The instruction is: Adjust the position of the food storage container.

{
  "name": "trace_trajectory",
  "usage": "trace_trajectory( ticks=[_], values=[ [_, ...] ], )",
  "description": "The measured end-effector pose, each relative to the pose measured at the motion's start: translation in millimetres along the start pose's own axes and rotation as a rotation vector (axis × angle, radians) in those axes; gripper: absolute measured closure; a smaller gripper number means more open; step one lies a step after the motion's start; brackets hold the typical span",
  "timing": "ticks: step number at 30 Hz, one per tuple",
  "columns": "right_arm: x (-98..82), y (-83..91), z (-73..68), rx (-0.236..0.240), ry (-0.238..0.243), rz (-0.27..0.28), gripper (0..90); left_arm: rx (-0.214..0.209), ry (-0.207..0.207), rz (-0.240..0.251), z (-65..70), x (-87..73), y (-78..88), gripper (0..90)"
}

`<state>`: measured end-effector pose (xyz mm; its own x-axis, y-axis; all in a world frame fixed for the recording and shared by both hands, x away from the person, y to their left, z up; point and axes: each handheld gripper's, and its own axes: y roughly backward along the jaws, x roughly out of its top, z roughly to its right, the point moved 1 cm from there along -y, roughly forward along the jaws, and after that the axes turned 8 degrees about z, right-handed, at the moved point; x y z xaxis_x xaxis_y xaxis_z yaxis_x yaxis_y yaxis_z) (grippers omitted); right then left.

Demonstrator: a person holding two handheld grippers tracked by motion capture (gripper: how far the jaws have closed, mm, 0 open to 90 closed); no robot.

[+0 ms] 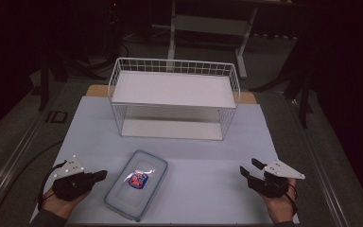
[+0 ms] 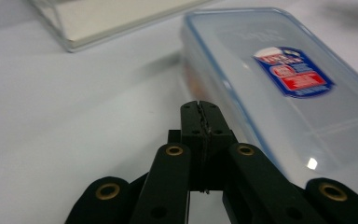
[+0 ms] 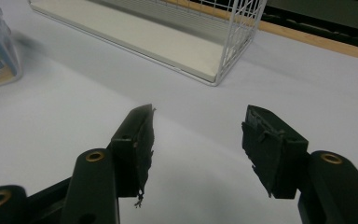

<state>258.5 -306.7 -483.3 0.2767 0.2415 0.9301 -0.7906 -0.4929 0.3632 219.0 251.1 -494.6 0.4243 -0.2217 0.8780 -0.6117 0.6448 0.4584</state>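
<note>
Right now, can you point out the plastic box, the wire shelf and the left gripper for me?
plastic box (image 1: 136, 184): high view, middle of its clear lid, by the label.
wire shelf (image 1: 172, 88): high view, its white upper board.
left gripper (image 2: 200, 116): left gripper view, where its shut jaws meet.

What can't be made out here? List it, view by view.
- Contents of the plastic container: high view, frosted lid and glare hide them.
- Label wording: left gripper view, too blurred to read.
- Container's far end: right gripper view, cut off by the left edge.
- Wire shelf rack: left gripper view, its upper part is cut off by the top edge.
- Room behind the table: high view, too dark.
</note>
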Motion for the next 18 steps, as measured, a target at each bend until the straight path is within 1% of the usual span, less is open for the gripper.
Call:
trace_trajectory(
  ticks=[4,9,18],
  values=[
    [-0.2,-0.6,0.2,0.000,-0.001,-0.003,42.8,-0.019,-0.027,-0.032,7.8,-0.8,-3.8,89.7],
    [-0.2,-0.6,0.2,0.003,-0.001,-0.003,42.6,-0.037,-0.030,-0.052,10.0,-2.1,-5.7,89.7],
    [-0.3,-0.2,0.8,0.004,-0.001,-0.004,42.5,-0.037,-0.040,-0.072,13.8,-4.8,-3.7,89.9]
  ],
)
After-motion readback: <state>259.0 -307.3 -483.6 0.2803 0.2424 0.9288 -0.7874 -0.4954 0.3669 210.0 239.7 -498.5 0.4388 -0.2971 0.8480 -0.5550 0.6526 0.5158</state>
